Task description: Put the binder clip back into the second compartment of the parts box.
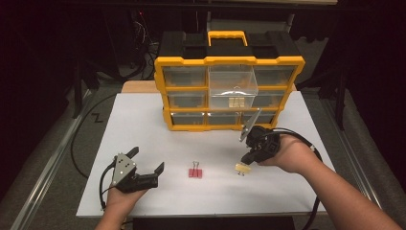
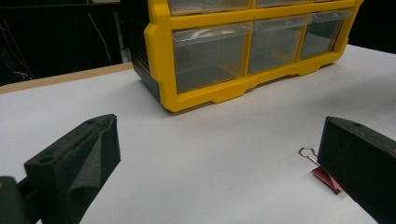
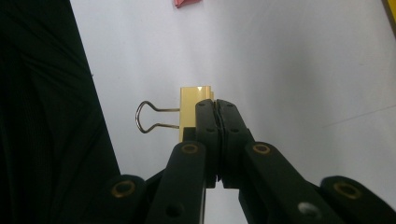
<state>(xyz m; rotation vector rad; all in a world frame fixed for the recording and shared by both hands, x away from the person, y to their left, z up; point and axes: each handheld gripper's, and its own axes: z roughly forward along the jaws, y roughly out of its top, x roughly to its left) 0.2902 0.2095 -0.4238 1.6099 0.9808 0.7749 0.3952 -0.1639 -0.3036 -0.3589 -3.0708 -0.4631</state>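
Right gripper (image 1: 248, 159), right of centre in the high view, clenched on a yellow binder clip (image 1: 242, 167); jaws pressed flat together over the clip body in the right gripper view (image 3: 195, 112), wire handles sticking out to frame left. Clip apparently held just off the white table (image 1: 143, 120), likely bound for the open drawer (image 1: 233, 88) pulled out at mid-row of the yellow organizer (image 1: 230, 91), where similar pale clips lie. Left gripper (image 1: 143, 165), lower left, released, jaws spread wide, probably waiting on the red binder clip (image 1: 195, 172) lying at centre-bottom. Red clip half hidden behind the right-hand jaw in the left gripper view (image 2: 324, 176). Other drawers' contents too dim to make out. Clip-to-table contact not discernible.
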